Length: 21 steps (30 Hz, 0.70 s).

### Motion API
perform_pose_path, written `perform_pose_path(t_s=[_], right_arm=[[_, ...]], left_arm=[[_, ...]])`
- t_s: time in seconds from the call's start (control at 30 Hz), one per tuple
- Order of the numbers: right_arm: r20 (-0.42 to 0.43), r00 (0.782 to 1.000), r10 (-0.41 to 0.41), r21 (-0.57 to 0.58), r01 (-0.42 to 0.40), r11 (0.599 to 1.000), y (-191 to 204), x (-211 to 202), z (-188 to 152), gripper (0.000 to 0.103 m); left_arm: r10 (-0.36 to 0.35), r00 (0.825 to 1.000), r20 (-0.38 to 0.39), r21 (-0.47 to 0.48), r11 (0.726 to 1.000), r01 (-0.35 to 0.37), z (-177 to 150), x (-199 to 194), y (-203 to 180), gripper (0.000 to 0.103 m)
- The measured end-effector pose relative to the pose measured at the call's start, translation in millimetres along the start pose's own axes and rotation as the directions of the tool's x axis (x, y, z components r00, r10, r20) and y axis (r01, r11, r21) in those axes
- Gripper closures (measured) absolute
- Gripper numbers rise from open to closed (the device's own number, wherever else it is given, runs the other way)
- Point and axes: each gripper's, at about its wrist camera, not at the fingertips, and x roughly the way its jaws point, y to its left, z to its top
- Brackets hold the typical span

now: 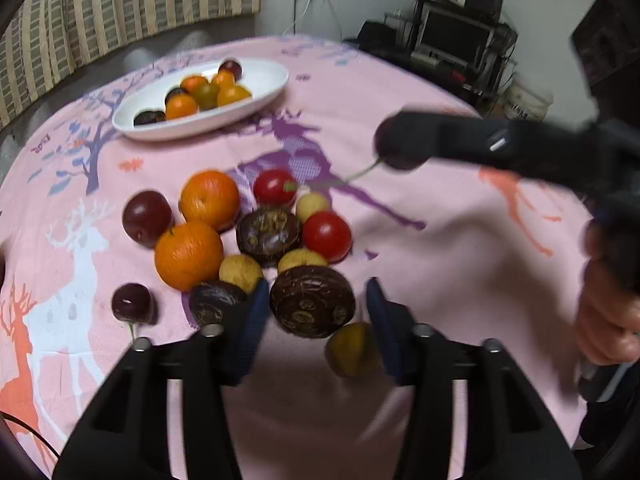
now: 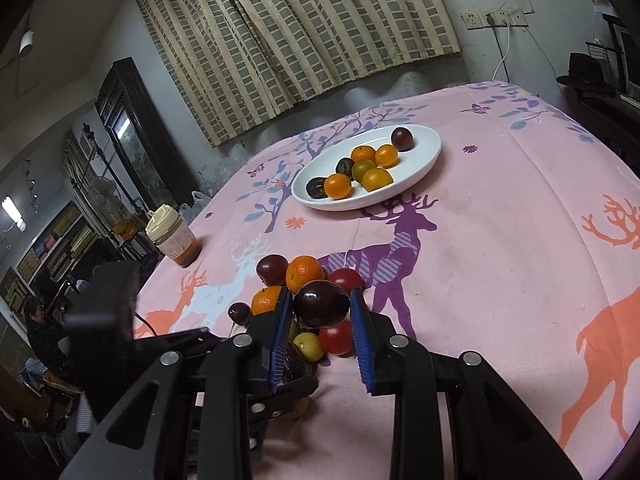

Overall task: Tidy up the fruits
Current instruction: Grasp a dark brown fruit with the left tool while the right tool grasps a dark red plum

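Tabletop [image 2: 500, 240]: pink deer-print cloth, striped curtain [image 2: 300, 20] behind.
Plate [image 2: 424, 160]: white oval at the far side, holding small oranges and dark fruits.
Pile [image 1: 256, 236]: oranges, tomatoes, plums, yellow and dark brown fruits clustered near the front edge.
Right claw [image 2: 322, 312]: raised above the pile, pads closed on a dark cherry [image 2: 320, 305], its stem visible from the left camera.
Left claw [image 1: 314, 316]: jaws wide apart, holding nothing, straddling a dark brown fruit [image 1: 312, 302] on the cloth.

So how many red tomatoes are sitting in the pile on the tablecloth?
2: one tomato at the pile's far side beside an orange, the other tomato nearer on the right edge. More could be hidden.
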Motion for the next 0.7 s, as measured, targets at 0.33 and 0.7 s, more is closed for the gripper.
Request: perform_pose_path(t_s=[0.33, 0.7], right_arm=[[0.011, 1.000, 0.000, 0.008, 0.000, 1.000, -2.3, -2.8, -0.3, 0.073], [0.001, 0.999, -0.033, -0.072, 0.033, 0.997, 16.5, 17.7, 41.9, 0.073]], left_arm=[[-0.015, 1.000, 0.023, -0.078, 0.997, 0.017, -8.8, -17.1, 10.0, 0.062], [-0.017, 0.998, 0.068, -0.080, 0.997, 0.022, 55.0, -69.0, 66.2, 0.062]])
